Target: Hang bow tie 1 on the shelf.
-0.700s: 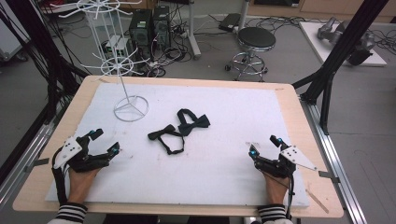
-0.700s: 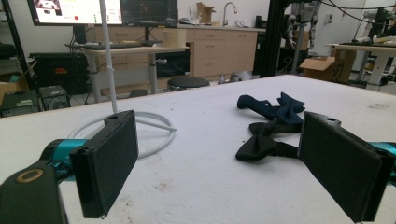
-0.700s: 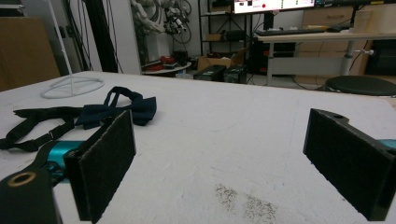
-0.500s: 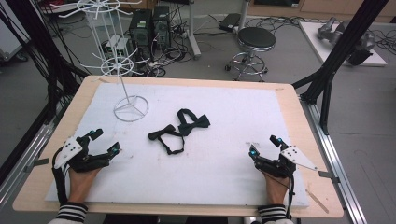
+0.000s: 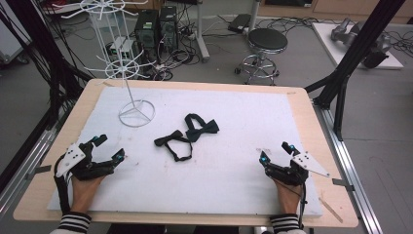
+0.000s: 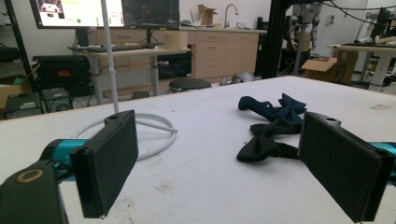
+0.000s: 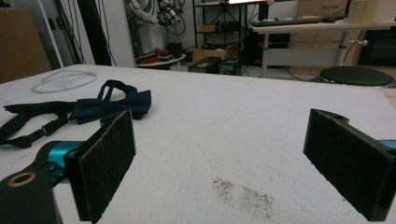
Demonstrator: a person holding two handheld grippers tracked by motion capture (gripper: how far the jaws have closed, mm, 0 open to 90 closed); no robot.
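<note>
two bow ties are lying mid-table, straps looped: a black bow tie [image 5: 171, 140] touching a navy bow tie [image 5: 203, 128], near the white wire stand [image 5: 137, 113]. i'm resting my left gripper [image 5: 108, 148] and right gripper [image 5: 277, 151] low at the near table [image 5: 302, 105] corners, both gaping wide, holding nothing, well apart from the ties.

High view above the worktop's [image 5: 292, 105] near edge, facing forward and down, both gripper views low and close, facing the bow ties [image 6: 271, 126], shared by all
</note>
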